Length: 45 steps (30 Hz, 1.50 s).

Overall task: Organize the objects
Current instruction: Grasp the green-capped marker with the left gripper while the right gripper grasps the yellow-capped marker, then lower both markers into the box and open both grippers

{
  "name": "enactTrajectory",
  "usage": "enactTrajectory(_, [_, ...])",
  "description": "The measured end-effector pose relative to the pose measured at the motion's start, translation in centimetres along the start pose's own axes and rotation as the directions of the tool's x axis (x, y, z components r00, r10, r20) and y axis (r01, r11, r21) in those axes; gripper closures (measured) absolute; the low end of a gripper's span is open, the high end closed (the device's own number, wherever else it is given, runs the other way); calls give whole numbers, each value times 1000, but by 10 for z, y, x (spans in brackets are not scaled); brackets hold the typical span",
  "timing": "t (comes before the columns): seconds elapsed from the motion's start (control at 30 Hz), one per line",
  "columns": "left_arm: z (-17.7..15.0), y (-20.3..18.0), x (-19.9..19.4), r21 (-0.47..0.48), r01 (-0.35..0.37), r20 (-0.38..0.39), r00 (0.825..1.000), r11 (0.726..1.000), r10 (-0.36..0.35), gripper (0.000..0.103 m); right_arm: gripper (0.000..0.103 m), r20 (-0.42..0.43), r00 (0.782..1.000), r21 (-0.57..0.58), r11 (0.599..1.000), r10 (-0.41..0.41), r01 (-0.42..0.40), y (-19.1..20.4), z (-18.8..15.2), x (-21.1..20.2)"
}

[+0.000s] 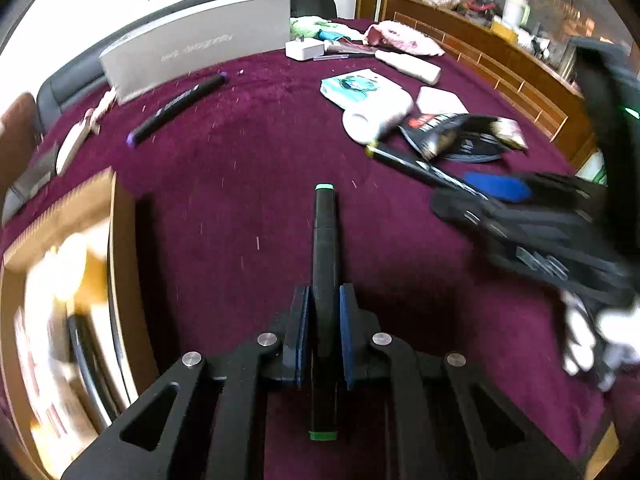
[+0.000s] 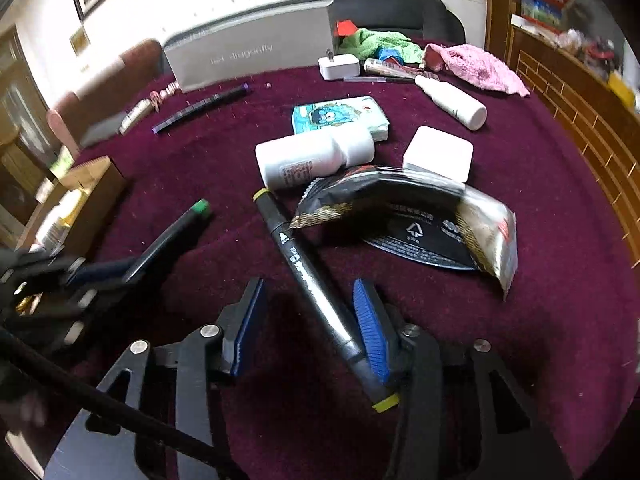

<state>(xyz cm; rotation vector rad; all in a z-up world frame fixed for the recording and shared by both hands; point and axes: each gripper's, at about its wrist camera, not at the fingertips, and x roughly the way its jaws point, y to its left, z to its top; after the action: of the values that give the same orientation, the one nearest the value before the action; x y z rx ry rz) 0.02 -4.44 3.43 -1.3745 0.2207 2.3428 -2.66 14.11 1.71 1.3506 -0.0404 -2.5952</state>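
The left gripper (image 1: 324, 336) has its jaws clamped on a green-capped marker (image 1: 325, 264), held lengthwise along the fingers and clear of the maroon-covered counter (image 1: 240, 152). Just to its left stands an open cardboard box (image 1: 120, 272) that already holds some blurred items; this looks like the collecting place.

The right gripper (image 2: 308, 328) has its jaws apart, straddling a yellow-capped marker (image 2: 308, 280) that lies on the cloth. The marker's near end touches the right pad (image 2: 370, 328), while the left pad stands well off it, so nothing is gripped there yet.

A purple-capped marker (image 2: 202, 108) lies farther back near a grey box (image 2: 252, 52). Between them sit a white bottle (image 2: 316, 156), a tissue pack (image 2: 340, 118), a white square block (image 2: 438, 154) and a dark snack packet (image 2: 404, 216).

The step in hand appears to be gathering the markers: one is lifted and ready to go into the box, the other is about to be picked. Next, the left side likely needs to swing over the box opening and release. The right side needs to centre on the marker's barrel before closing, since a grip at one pad's edge could let it roll or pivot. The snack packet lies just beside the marker's far half, so the lift should be straight up.
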Motion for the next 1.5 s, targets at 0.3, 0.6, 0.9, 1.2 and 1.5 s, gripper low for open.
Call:
enactTrajectory(0.3, [-50,6,-56,-97,109,112,989,989,-98,92,91,-44,999,-14,1000,-28,28,20,-7,-2])
enactTrajectory(0.6, [-95,32,-105,-210,196,240,960,958,-144,91,91,-38,976,137,968,216,-209,24,-37,-42])
enactTrajectory(0.9, [-149,92,-146,-376,156,325,945,913,-27,91,90,-13,935,106,930,355,-352,73,-39,-75])
enactTrajectory(1.2, [-176,134,-130,-499,95,270,962,862,50,91,90,-79,875,101,877,477,-469,142,-34,-60])
enactTrajectory(1.5, [-167,143,-106,-507,44,209,975,861,74,91,90,-167,850,72,866,500,-495,210,-30,-32])
